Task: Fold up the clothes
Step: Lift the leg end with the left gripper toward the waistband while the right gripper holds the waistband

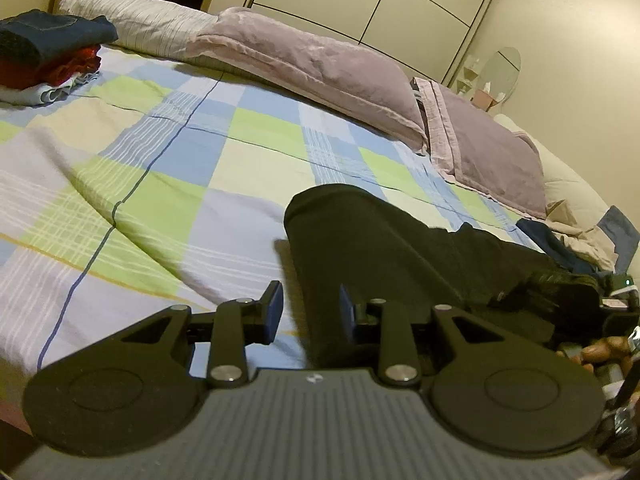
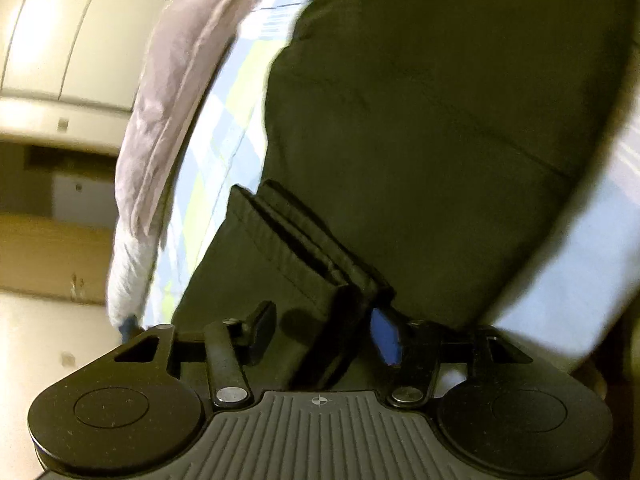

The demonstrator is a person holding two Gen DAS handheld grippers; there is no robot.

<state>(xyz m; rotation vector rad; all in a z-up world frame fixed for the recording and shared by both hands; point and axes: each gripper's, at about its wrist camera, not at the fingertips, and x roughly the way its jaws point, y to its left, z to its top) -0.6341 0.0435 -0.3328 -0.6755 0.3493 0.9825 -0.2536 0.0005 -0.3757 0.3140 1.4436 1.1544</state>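
A black garment (image 1: 380, 240) lies spread on the checked quilt (image 1: 180, 140). In the left wrist view my left gripper (image 1: 310, 308) sits low over its near left edge. The jaws stand apart, with that edge and a strip of quilt between them, and neither pad presses the cloth. In the right wrist view the same garment (image 2: 420, 120) fills the frame. Its thick folded band (image 2: 320, 248) runs into my right gripper (image 2: 324, 332). The band rests against the blue right pad (image 2: 386, 338), while the left pad (image 2: 264, 326) stands clear of it.
A stack of folded clothes (image 1: 48, 52) sits at the far left of the bed. Two lilac pillows (image 1: 312, 68) and a striped white one (image 1: 140, 24) line the headboard side. A loose heap of clothes (image 1: 580, 236) lies at the right. A wardrobe (image 1: 380, 0) stands behind.
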